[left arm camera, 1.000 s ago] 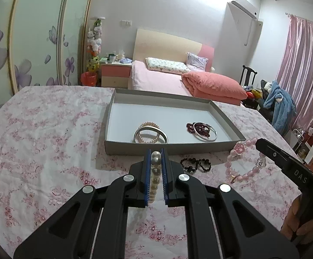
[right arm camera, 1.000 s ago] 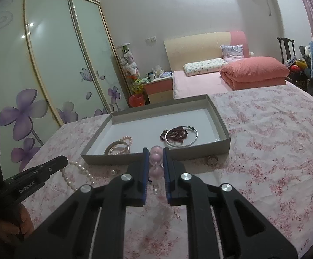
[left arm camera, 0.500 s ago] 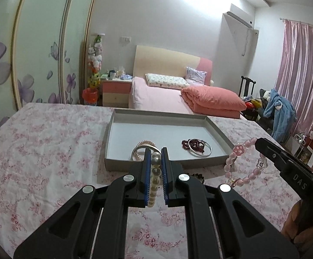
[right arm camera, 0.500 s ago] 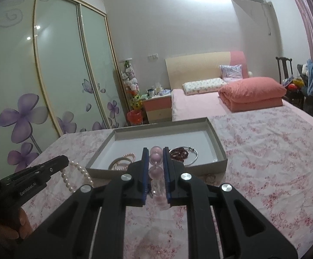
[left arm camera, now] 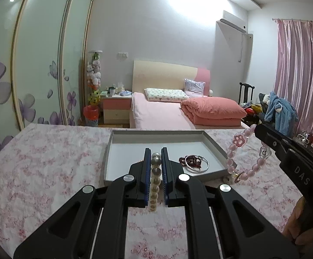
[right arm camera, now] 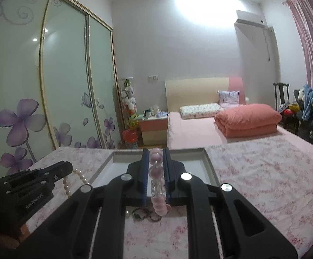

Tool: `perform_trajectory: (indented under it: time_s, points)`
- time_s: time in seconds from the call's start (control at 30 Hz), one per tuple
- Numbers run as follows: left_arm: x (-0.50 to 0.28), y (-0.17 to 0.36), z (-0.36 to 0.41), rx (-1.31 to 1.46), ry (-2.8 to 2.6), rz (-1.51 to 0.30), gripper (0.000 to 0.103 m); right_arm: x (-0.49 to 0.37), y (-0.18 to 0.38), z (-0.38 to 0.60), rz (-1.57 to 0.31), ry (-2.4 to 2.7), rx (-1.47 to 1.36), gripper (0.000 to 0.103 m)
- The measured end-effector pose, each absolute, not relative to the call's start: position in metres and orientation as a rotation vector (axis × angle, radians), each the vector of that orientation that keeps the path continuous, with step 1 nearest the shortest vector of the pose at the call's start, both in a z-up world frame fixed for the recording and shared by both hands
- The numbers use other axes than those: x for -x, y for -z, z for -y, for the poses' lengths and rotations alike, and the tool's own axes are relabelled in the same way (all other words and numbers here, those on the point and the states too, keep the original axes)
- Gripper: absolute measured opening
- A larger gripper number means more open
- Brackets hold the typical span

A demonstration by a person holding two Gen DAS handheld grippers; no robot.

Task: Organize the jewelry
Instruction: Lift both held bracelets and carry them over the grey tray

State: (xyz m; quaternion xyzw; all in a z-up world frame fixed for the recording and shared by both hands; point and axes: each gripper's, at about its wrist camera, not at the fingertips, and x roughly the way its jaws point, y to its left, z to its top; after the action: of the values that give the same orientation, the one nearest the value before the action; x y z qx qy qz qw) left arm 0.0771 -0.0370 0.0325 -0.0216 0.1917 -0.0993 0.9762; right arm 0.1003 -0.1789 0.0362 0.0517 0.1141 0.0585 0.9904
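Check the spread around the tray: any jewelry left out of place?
Yes. A dark beaded bracelet lies on the floral spread just in front of the grey tray, not inside it. Both tools carry pieces: left tool pearls, right tool a pink bead bracelet.

My way to the tray [left arm camera: 212, 145] at frame centre is open; its far half lies bare, bangles [left arm camera: 194, 161] crowd the near right.

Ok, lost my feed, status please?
Left claw shut on pearl bracelet. Right claw shut on pink bead bracelet. Both above the cloth, short of the tray. Nothing in the way.
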Motion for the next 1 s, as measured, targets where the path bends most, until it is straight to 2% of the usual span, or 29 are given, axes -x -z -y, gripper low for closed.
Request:
perform_trajectory:
  time_s: [0.53, 1.0]
  points:
    - [-0.109, -0.045, 0.051, 0.014, 0.173, -0.316, 0.01, -0.131, -0.051, 0.174, -0.129, -0.071, -0.087, 0.013]
    - [-0.161, -0.03, 0.062, 0.006, 0.149, -0.37, 0.01, -0.196, -0.035, 0.179, -0.191, -0.041, -0.097, 0.013]
